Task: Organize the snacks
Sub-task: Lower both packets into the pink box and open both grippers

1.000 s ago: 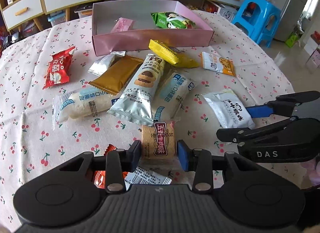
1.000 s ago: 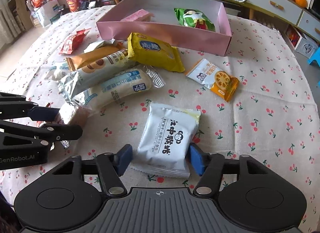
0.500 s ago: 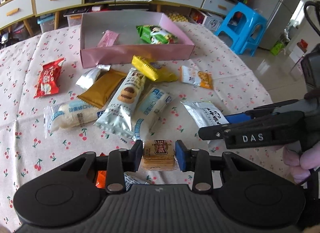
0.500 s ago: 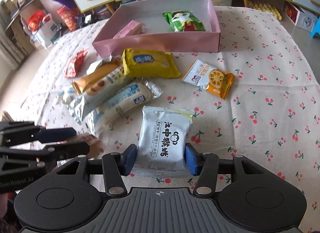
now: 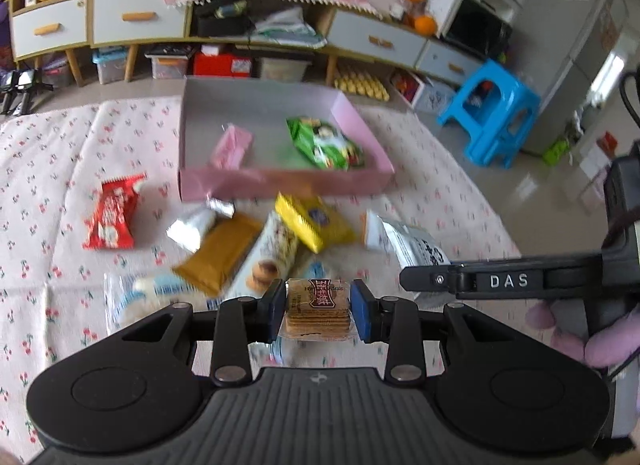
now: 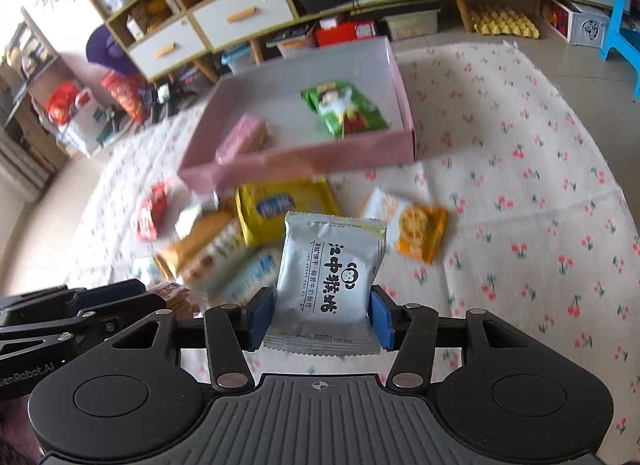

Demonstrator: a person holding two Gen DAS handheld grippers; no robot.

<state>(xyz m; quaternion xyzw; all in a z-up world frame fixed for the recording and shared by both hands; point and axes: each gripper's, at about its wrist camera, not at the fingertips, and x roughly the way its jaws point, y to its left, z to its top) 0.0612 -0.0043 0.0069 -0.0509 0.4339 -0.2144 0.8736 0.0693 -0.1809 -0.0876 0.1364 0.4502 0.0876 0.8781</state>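
Counting two packets in the pink box [image 5: 280, 181]: one green [image 5: 326, 143], one pink [image 5: 232, 145]. My left gripper [image 5: 319, 311] is clamped on one cracker pack [image 5: 318, 309]; my right gripper [image 6: 320, 315] grips one silver packet [image 6: 330, 273]. Both are held between the pads above the cherry-print cloth [image 6: 540, 225], short of the box.

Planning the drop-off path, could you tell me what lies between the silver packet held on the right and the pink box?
In the right wrist view, the yellow packet lies on the tablecloth between the silver packet and the pink box.

Left gripper [image 5: 319, 310] clamped on cracker pack [image 5: 318, 311]; right gripper [image 6: 318, 319] clamped on silver packet [image 6: 328, 277], both raised short of pink box [image 5: 280, 181].
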